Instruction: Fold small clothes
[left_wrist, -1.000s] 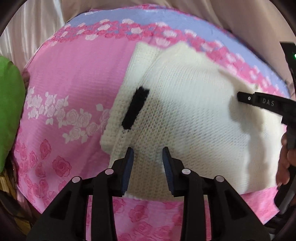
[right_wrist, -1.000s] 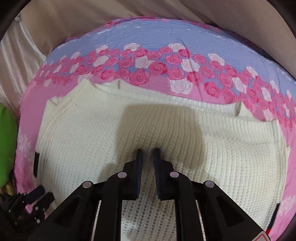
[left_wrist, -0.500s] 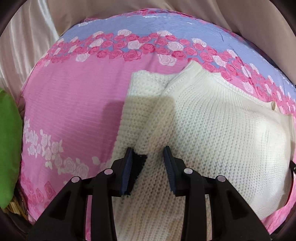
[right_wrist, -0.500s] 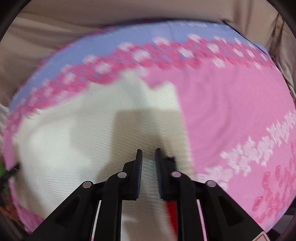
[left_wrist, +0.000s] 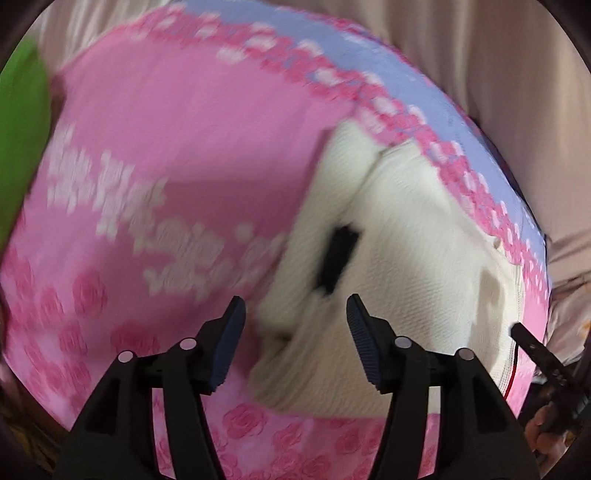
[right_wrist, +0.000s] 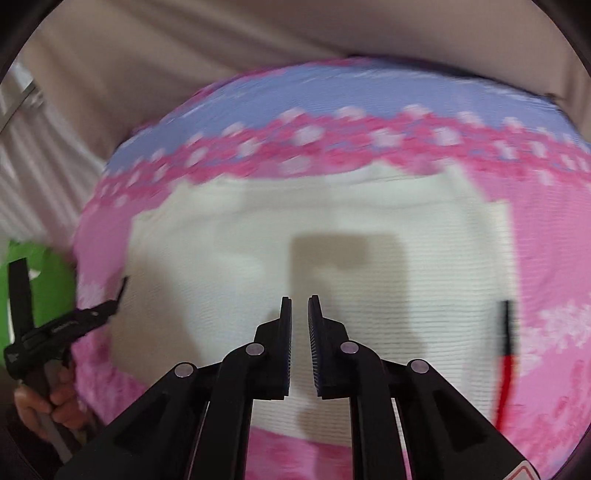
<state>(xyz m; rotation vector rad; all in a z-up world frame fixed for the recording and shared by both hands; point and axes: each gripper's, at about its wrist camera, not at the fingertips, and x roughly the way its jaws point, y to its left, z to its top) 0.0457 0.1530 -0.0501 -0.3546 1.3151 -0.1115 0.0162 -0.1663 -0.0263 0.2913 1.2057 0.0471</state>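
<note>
A cream knitted garment (left_wrist: 399, 236) lies folded on the pink rose-patterned cloth (left_wrist: 177, 147); a black strip (left_wrist: 338, 258) shows near its left edge. My left gripper (left_wrist: 295, 314) is open and empty, just above the garment's near left edge. In the right wrist view the same garment (right_wrist: 258, 258) fills the middle, with a black and red trim (right_wrist: 506, 354) at its right edge. My right gripper (right_wrist: 299, 310) is nearly shut with nothing between its fingers, hovering over the garment's near middle. Both views are motion-blurred.
A green object (left_wrist: 22, 110) sits at the far left, also in the right wrist view (right_wrist: 44, 266). Beige curtain fabric (right_wrist: 258, 44) hangs behind the bed. The left gripper and the hand on it (right_wrist: 55, 332) show at the left of the right wrist view.
The left gripper opened wider and drew back, leaving the garment's left edge. The right gripper swung back over the garment's middle, still nearly shut.
</note>
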